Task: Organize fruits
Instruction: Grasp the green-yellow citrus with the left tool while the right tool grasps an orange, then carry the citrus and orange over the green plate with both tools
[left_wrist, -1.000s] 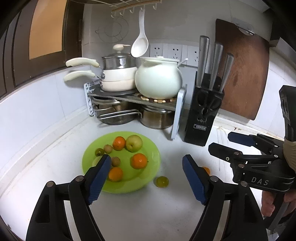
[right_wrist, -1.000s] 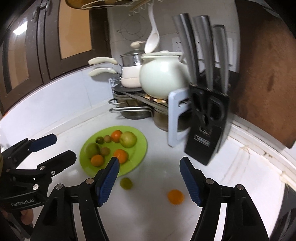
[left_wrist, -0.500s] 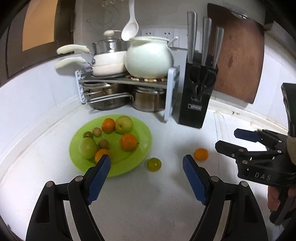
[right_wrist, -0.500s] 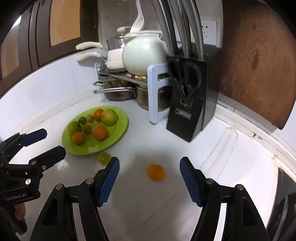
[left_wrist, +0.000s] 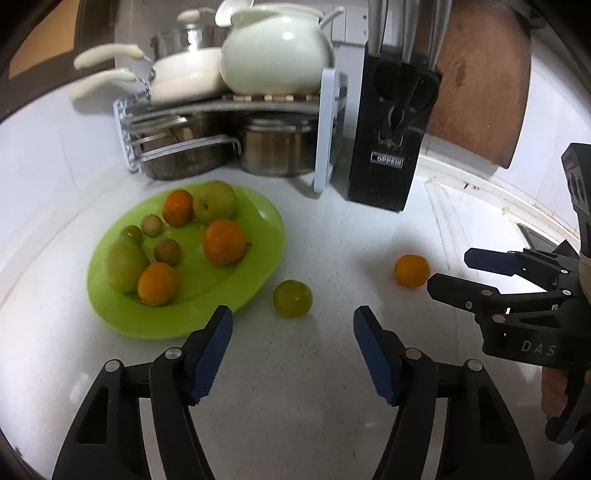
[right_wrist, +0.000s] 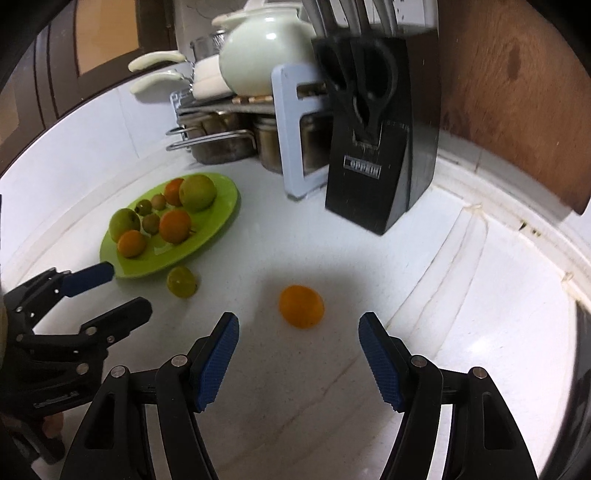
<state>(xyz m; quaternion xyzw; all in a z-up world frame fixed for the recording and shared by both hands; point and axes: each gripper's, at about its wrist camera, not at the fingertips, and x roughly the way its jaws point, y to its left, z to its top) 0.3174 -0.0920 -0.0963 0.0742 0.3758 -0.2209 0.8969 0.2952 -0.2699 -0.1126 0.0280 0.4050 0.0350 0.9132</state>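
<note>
— What sits furthest left?

— A green plate (left_wrist: 258, 236) on the white counter (left_wrist: 295, 387), carrying oranges, green apples and a few small brownish fruits. Behind it stands a pot rack (left_wrist: 229, 122) with a white pot (left_wrist: 277, 55) on top.

— And off the plate?

— A yellow-green fruit (left_wrist: 292, 298) lies on the counter just beside the plate's right rim. The left gripper (left_wrist: 291, 334) hovers near it, jaws spread wide, nothing between them — the fruit sits just ahead of the gap.

— Further right?

— A loose orange (right_wrist: 301, 306) rests alone on the counter, well apart from the plate, in front of the black knife block (right_wrist: 373, 147). The right gripper (right_wrist: 298, 339) is also wide open and empty, the orange just ahead of its blue pads (right_wrist: 380, 365). A wooden cutting board (right_wrist: 517, 92) leans at the far right.
</note>
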